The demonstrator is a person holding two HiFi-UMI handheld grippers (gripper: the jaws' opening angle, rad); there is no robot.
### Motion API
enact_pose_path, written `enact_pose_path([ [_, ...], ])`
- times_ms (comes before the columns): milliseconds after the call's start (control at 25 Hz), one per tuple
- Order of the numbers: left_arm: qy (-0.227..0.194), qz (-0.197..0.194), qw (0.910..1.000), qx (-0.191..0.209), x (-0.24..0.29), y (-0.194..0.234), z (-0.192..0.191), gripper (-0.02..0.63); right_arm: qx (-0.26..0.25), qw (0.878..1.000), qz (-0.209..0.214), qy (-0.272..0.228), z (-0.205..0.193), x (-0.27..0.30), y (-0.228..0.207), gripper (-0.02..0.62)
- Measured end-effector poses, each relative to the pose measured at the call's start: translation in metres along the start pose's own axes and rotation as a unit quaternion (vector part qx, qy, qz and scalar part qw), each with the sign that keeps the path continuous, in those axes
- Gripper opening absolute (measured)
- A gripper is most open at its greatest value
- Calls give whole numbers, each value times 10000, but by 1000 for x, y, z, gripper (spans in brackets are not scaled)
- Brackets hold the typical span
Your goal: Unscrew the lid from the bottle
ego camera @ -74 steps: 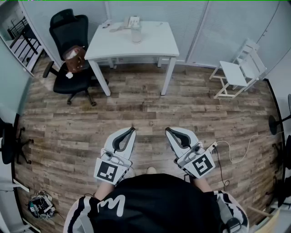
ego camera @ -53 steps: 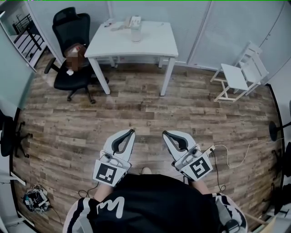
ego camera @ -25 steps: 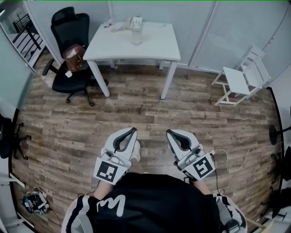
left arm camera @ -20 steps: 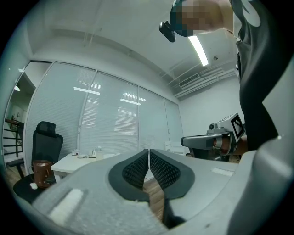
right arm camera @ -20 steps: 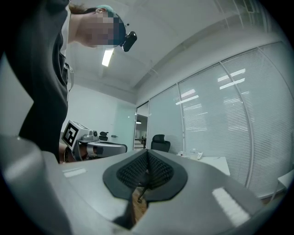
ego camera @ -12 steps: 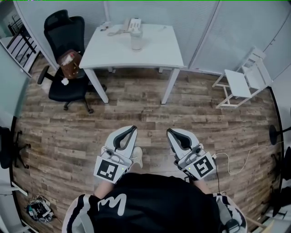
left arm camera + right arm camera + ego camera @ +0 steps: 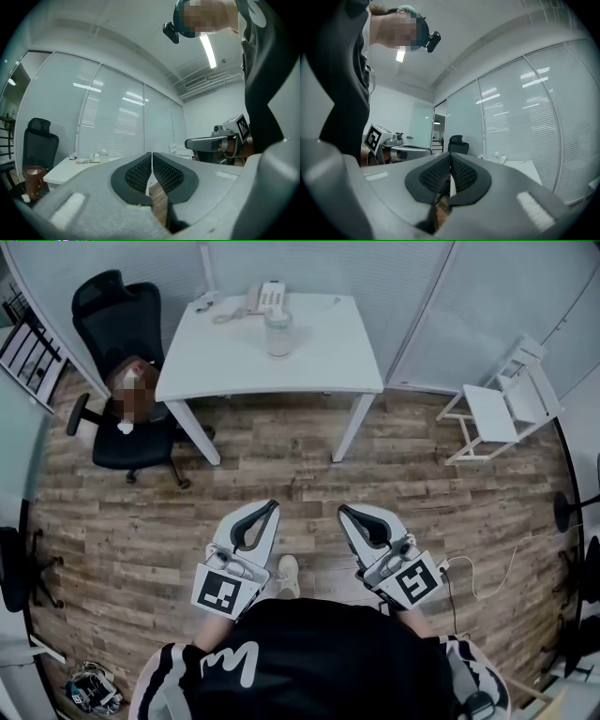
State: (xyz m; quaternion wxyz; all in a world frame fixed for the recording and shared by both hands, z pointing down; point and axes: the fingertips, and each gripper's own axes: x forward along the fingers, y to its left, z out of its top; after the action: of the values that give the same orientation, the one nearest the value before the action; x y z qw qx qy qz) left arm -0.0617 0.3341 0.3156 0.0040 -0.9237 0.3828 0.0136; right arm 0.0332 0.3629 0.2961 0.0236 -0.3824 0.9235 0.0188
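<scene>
**Two tongs pressed together, one bottle standing far off on the surface**

In the head view we count two tongs, held side by side and level above the plank floor [image 7: 141, 512]. Both point towards the far wall. The left tongs [image 7: 274, 504] are pressed together with nothing between them. In the left gripper view the two ribbed pads [image 7: 138, 172] meet along one thin seam. The right tongs [image 7: 341, 509] are likewise pressed together and empty, and the right gripper view shows their pads [image 7: 463, 174] touching in the same way. Each pair carries one marker cube, two in all, the left cube [image 7: 223, 593] and the right cube [image 7: 414, 581].

We see one white surface [image 7: 328, 352] well apart from both tongs, against the glass partition. On it stands one clear bottle [image 7: 277, 332], upright, near the far edge. Its top is too small for us to judge the lid. One telephone [image 7: 270, 298] lies just behind the bottle, towards the wall.

We count two chairs. One black office chair [image 7: 108, 315] stands beside the left end of the surface. One white folding chair [image 7: 502, 399] stands apart at the right. One white cable [image 7: 483, 568] trails over the floor near the right tongs. One shoe [image 7: 288, 575] of the person shows between the two cubes.
</scene>
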Motion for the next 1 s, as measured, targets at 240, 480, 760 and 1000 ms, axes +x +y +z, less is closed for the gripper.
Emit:
enact_pose_path([
  [240,61,-37,10000,-31,16,38,-5,8,-43,10000,-3,-36,-2,39,-14,2],
  [480,111,-105,9999,70,35,66,-9,8,33,9999,-108,-68,-7,63,-31,2],
  [760,65,-82,9999,71,47,73,-6,8,1,10000,-89,6,-9,67,-40,2],
  [1000,21,40,10000,56,51,74,-1,8,-44,10000,-7,-4,-5,68,-46,2],
])
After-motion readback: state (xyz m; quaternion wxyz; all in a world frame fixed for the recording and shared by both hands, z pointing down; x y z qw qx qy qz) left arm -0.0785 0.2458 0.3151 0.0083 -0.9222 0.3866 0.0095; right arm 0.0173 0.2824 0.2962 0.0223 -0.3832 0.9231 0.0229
